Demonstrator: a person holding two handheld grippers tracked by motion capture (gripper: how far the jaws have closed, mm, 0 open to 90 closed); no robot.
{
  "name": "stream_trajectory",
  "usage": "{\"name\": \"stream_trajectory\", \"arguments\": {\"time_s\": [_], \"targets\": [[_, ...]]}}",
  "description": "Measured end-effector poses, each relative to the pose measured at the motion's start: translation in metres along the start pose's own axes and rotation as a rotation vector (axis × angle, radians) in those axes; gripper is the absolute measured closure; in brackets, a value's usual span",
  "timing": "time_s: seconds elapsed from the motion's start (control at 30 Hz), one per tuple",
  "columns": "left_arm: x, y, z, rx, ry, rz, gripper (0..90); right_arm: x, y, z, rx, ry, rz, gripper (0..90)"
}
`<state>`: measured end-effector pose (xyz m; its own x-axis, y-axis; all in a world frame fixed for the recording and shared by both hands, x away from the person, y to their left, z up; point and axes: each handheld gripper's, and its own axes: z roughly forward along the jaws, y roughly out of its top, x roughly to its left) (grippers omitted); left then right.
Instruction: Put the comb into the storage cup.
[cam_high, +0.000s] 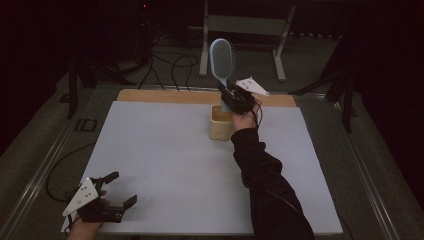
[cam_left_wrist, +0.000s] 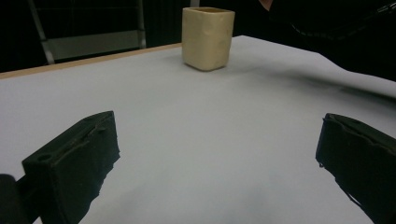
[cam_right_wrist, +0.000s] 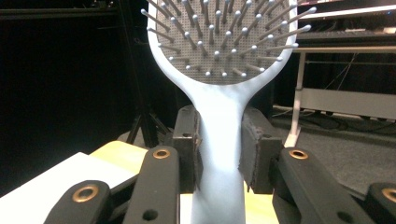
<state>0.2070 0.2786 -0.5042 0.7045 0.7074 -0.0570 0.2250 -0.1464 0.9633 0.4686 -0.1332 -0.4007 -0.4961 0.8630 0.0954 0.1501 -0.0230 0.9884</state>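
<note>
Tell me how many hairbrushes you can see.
1: the hairbrush is upright in the right gripper, above the cream cup. Any inside the cup would be hidden.

Dim, grainy pictures; dark surroundings, soft shadows on the table (cam_high: 165, 150).

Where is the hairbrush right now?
In the high view the hairbrush stands upright, bristle head up, at the far middle of the table, clamped by its handle in the right gripper directly above the cream cup.
</note>
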Motion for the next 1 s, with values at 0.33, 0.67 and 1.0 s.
{"name": "stream_trajectory", "arguments": {"time_s": [0.33,0.67,1.0], "targets": [[0.000,0.000,0.000,0.001,0.000,-0.001,0.0,-0.005,-0.017,0.004,0.015,-0.002,0.007,70.1],[0.001,0.000,0.001,0.004,0.000,-0.001,0.0,-0.008,-0.030,0.005,0.018,-0.004,0.007,70.1],[0.001,-0.001,0.001,0.005,-0.001,-0.003,0.0,-0.009,-0.042,0.004,0.028,0.003,0.015,70.1]]}}
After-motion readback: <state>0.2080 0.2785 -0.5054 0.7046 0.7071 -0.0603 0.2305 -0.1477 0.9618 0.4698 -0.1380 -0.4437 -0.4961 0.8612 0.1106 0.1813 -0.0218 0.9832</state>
